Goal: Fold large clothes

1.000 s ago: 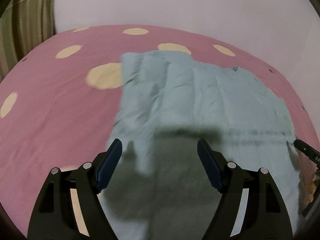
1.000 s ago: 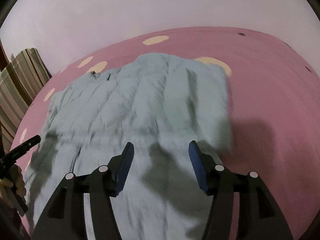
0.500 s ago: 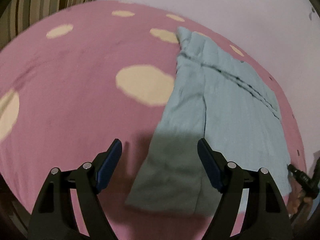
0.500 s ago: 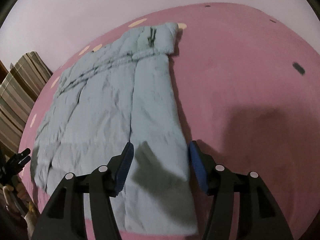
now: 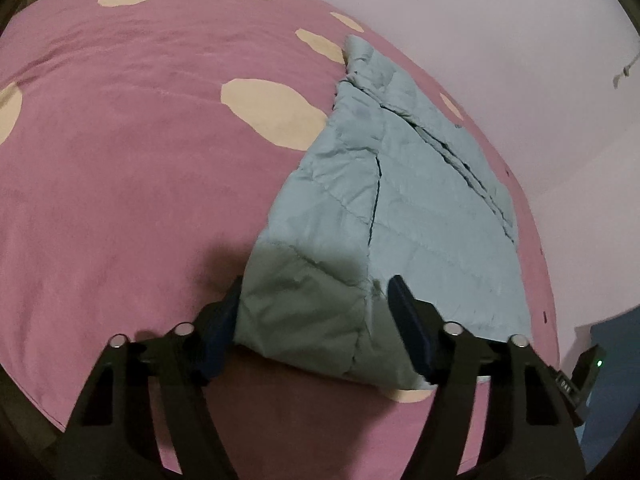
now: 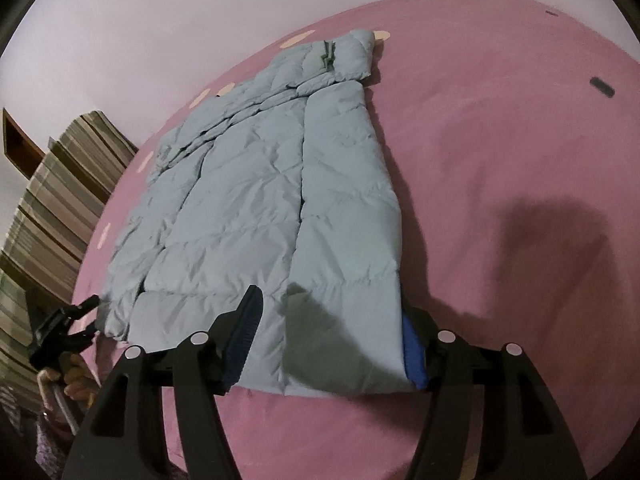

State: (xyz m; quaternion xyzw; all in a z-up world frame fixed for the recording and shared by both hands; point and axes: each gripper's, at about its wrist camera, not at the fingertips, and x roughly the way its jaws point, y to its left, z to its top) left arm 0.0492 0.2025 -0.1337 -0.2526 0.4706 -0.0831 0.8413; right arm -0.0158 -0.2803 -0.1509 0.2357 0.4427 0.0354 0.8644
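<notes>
Lying flat on the pink bedspread (image 6: 500, 160) is a pale blue quilted puffer jacket (image 6: 248, 208), its soft, crinkled fabric stitched into puffy horizontal bands. Its side panels are folded inward, leaving a long tapering shape: narrow at the collar end by the wall (image 6: 120, 20), broad at the hem near the bed's front edge. A dark zipper strip shows at the collar.

Relative to the jacket, the left gripper (image 5: 316, 320) sits at the hem's left corner, pointing steeply down. Its jaws have just been closing and now stand at a middling width straddling that corner; the left blue pad touches or lies just beside the jacket's edge, while the right pad rests over the fabric. Whether they press I cannot tell.

The right gripper (image 6: 332, 336) sits at the hem's right corner, likewise angled down, jaws spread moderately after just opening a little, with the folded panel between them. Its right pad is partly hidden behind the jacket's edge.

Cream oval spots (image 5: 272, 112) dot the velvety bedspread left of the jacket. A striped curtain (image 6: 60, 184) hangs beyond its left side, above a hand (image 6: 68, 376) holding the other tool.
</notes>
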